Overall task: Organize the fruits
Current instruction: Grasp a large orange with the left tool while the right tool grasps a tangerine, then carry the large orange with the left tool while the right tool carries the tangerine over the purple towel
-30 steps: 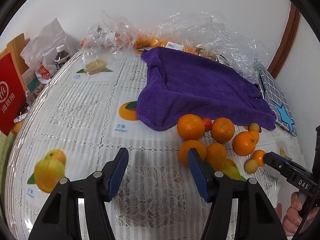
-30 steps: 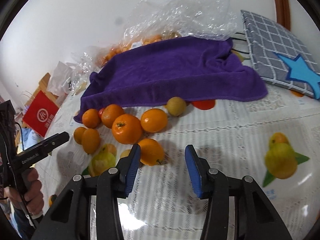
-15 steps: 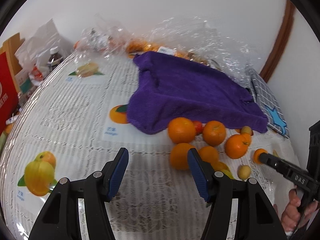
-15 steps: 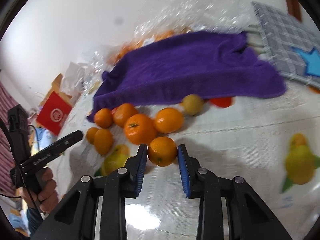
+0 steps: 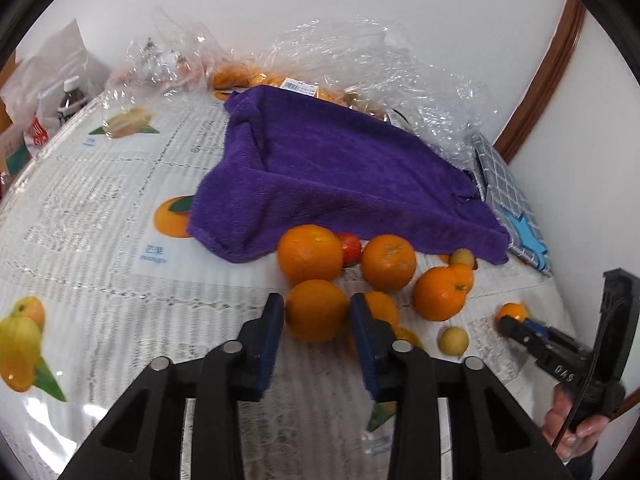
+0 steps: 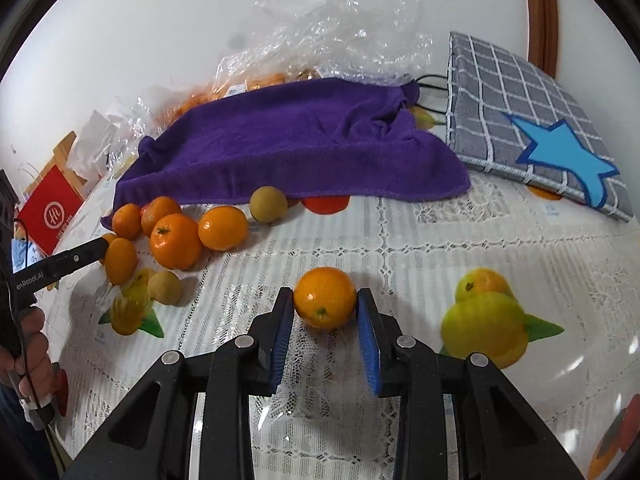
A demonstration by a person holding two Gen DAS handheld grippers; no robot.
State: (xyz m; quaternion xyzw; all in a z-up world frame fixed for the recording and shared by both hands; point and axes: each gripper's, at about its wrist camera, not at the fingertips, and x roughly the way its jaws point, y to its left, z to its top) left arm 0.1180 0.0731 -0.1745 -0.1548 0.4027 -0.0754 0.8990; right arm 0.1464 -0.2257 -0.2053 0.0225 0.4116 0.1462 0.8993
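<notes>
A pile of oranges [image 5: 386,262] and small yellow-brown fruits [image 5: 453,341] lies on the printed tablecloth in front of a purple towel [image 5: 328,184]. My left gripper [image 5: 317,312] is shut on an orange [image 5: 316,311] at the near edge of the pile. My right gripper [image 6: 325,300] is shut on a small orange [image 6: 325,297] and holds it to the right of the pile [image 6: 176,240]. The right gripper and its orange [image 5: 511,313] also show at the right in the left wrist view. The left gripper's finger [image 6: 60,266] shows at the left in the right wrist view.
Clear plastic bags [image 5: 360,56] with more oranges lie behind the towel. A grey checked cushion with a blue star [image 6: 532,136] lies at the right. A bottle [image 5: 72,94], white bags and a red box [image 6: 50,210] stand at the table's left edge.
My left gripper has moved in to the pile and shut on an orange. My right gripper has shut on a small orange and carried it right, away from the pile.
</notes>
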